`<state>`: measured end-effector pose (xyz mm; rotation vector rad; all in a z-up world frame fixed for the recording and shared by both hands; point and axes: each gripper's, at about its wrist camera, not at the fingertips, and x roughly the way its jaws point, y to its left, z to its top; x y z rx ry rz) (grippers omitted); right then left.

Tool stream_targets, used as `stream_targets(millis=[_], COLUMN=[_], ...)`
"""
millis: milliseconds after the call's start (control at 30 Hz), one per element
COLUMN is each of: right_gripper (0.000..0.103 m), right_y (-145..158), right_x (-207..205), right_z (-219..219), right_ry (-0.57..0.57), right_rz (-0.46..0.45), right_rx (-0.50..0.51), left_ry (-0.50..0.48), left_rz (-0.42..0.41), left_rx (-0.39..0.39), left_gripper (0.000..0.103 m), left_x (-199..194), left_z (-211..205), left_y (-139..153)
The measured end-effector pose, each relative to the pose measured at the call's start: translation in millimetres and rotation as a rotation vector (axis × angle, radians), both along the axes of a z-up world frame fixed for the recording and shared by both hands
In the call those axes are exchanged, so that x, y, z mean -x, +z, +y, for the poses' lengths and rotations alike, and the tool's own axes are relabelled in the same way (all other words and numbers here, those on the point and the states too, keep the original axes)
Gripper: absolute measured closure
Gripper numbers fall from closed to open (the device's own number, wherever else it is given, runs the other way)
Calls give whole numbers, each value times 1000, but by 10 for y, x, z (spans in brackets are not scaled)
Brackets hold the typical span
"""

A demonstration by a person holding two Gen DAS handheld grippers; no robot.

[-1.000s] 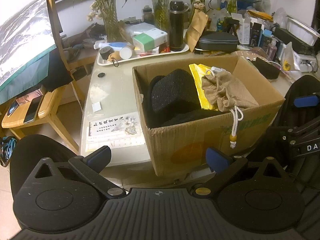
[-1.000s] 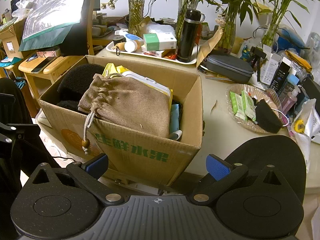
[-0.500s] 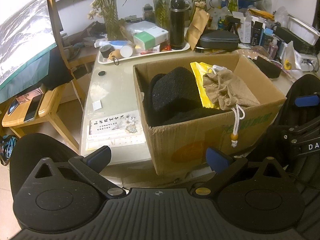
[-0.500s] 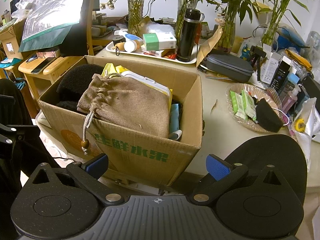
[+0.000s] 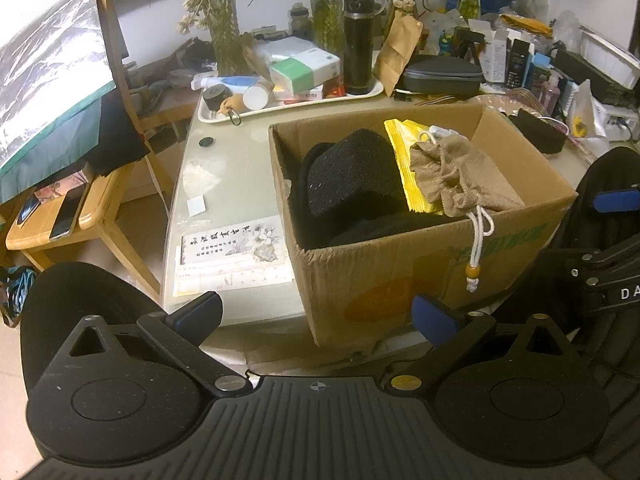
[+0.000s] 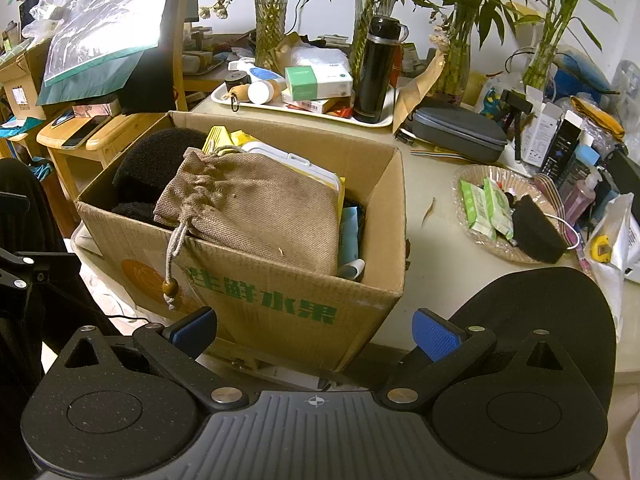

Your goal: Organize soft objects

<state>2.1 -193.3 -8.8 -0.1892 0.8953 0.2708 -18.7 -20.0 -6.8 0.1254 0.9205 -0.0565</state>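
A cardboard box (image 5: 400, 280) (image 6: 280, 304) stands on the table's near edge. Inside lie black foam pieces (image 5: 352, 172) (image 6: 156, 160), a yellow packet (image 5: 404, 164) and a tan drawstring bag (image 5: 460, 180) (image 6: 256, 208) whose cord with a bead (image 6: 170, 288) hangs over the front wall. My left gripper (image 5: 316, 314) is open and empty, held before the box's left front corner. In the right wrist view my right gripper (image 6: 314, 328) also stands open and empty, in front of the box's lettered wall. Another black foam piece (image 6: 536, 232) rests in a wicker dish.
A white tray (image 5: 280, 104) with a black flask (image 5: 358, 44) and boxes sits behind the box. Vases with plants line the back. A grey case (image 6: 456, 136), the wicker dish (image 6: 480, 216) and bottles crowd the right. A wooden chair (image 5: 80, 208) stands left.
Both views have shifted only slightly; the box sits a touch further right in the left wrist view. Nothing was taken hold of or let go.
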Motion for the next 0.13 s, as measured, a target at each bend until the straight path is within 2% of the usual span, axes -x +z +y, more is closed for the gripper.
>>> stream_targets(millis=[133], right_gripper=[0], right_y=[-6], right_x=[-6], right_z=[-2], right_ry=[-1], right_rz=[0], right_rx=[-1], left_ry=[-1], left_rz=[-1], left_rx=[0], left_gripper=[0], left_x=[9], left_z=[5], left_y=[3])
